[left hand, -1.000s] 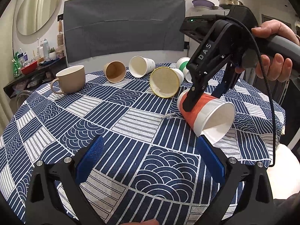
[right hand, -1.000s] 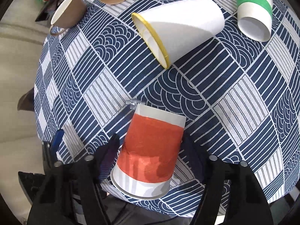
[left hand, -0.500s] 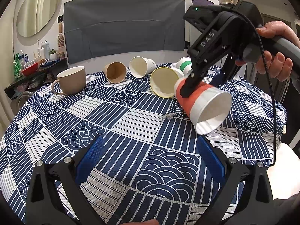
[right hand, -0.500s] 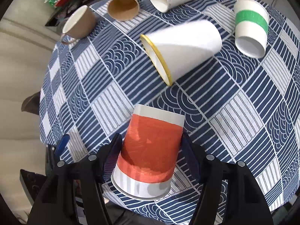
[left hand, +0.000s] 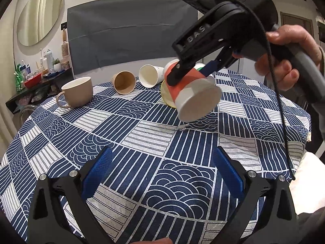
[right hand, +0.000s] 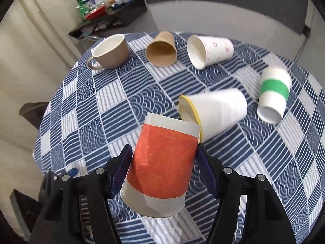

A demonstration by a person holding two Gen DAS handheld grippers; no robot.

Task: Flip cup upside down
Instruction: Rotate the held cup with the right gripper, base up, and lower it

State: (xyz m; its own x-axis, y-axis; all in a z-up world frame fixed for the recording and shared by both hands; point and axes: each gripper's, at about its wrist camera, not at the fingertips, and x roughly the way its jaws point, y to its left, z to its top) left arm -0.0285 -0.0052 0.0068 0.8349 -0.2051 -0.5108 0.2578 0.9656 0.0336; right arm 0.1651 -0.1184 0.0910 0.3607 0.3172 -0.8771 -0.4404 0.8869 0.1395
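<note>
My right gripper (right hand: 162,158) is shut on an orange-and-white paper cup (right hand: 162,162) and holds it in the air above the table, tilted, its wide mouth toward the left wrist camera. In the left wrist view the cup (left hand: 191,93) hangs under the right gripper (left hand: 191,71), well clear of the cloth. My left gripper (left hand: 162,166) is open and empty, low over the near part of the table.
A round table with a blue-and-white patterned cloth (left hand: 142,134) holds a beige mug (right hand: 110,51) upright, and on their sides a brown cup (right hand: 162,49), a pink-dotted cup (right hand: 209,48), a yellow-rimmed white cup (right hand: 215,109) and a green-banded cup (right hand: 274,95).
The right gripper has lifted the orange cup off the table and tilted it up and back. The left gripper has stayed put.
</note>
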